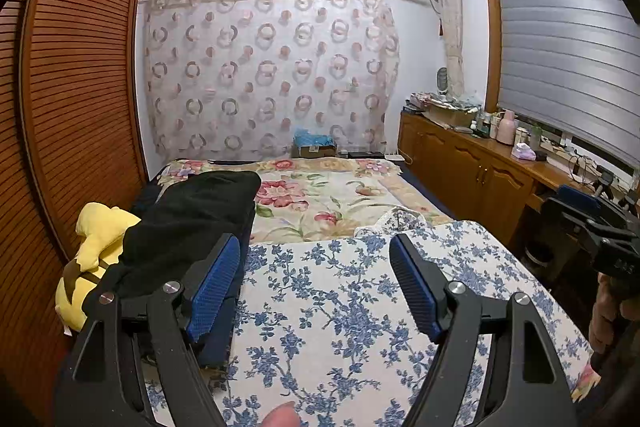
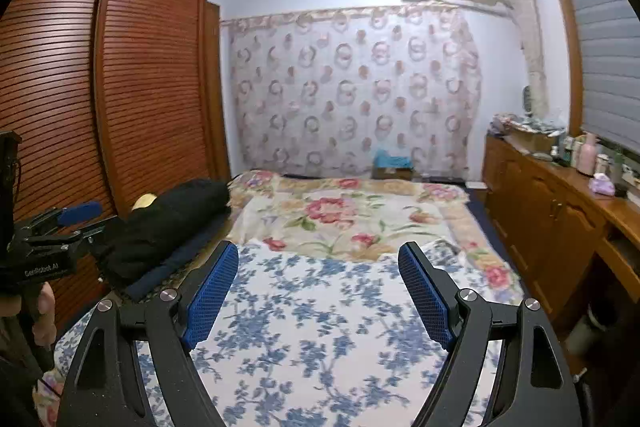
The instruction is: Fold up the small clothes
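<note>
both the left hand-held gripper [image 1: 314, 267] and right hand-held gripper [image 2: 318, 275] hang released, empty, over the blue-flowered cloth [image 1: 340, 307] on the bed [image 1: 320, 195].

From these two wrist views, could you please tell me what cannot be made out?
- Yellow plush toy: left view, partly under the black garment.
- Small white cloth: both views, too small to identify.
- Items on the wooden counter: too small, blurred.
- Right gripper: left view, cut by the edge.

Open blue-flowered cloth [image 1: 360, 307] ahead; black bundle [image 1: 188, 227] blocks the left side.
</note>
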Demonstrator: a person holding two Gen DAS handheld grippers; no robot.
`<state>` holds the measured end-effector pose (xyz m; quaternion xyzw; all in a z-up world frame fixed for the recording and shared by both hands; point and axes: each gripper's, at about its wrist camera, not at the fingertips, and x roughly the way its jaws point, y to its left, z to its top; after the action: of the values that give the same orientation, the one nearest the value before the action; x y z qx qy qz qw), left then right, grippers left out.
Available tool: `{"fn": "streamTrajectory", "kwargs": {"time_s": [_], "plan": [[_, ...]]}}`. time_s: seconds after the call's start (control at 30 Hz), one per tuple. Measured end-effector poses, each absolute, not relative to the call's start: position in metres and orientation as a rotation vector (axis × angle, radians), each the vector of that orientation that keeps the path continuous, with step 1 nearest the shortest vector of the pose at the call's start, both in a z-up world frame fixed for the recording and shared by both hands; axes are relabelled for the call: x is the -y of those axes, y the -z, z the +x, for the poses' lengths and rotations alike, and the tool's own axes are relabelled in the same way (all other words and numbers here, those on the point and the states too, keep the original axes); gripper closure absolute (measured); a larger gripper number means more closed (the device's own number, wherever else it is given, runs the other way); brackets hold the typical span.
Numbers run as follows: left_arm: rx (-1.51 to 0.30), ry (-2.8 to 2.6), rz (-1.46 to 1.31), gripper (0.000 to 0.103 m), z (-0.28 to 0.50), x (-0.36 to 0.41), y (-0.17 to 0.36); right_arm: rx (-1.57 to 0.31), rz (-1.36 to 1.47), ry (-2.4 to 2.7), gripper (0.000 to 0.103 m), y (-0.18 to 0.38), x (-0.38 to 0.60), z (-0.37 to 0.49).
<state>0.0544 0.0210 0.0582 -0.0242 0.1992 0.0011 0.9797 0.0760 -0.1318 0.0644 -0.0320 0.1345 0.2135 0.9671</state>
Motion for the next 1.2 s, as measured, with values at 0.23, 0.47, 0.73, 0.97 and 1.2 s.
{"fn": "streamTrajectory", "kwargs": {"time_s": [0.23,0.47,0.73,0.97,1.2], "plan": [[-0.396,-0.004,-0.031,0.025,0.055,-0.012,-0.061,-0.259,-0.035,-0.400,0.019,-0.056,0.119,0.056],[-0.396,-0.007,-0.028,0.025,0.055,-0.010,-0.062,-0.261,-0.023,-0.385,0.019,-0.044,0.116,0.057],[-0.394,-0.006,-0.026,0.025,0.055,-0.010,-0.061,-0.264,-0.021,-0.382,0.019,-0.047,0.125,0.060],[-0.394,-0.005,-0.026,0.025,0.055,-0.009,-0.061,-0.268,-0.021,-0.382,0.019,-0.047,0.132,0.061],[-0.393,-0.005,-0.026,0.025,0.054,-0.009,-0.061,-0.271,-0.023,-0.382,0.019,-0.048,0.139,0.061]]}}
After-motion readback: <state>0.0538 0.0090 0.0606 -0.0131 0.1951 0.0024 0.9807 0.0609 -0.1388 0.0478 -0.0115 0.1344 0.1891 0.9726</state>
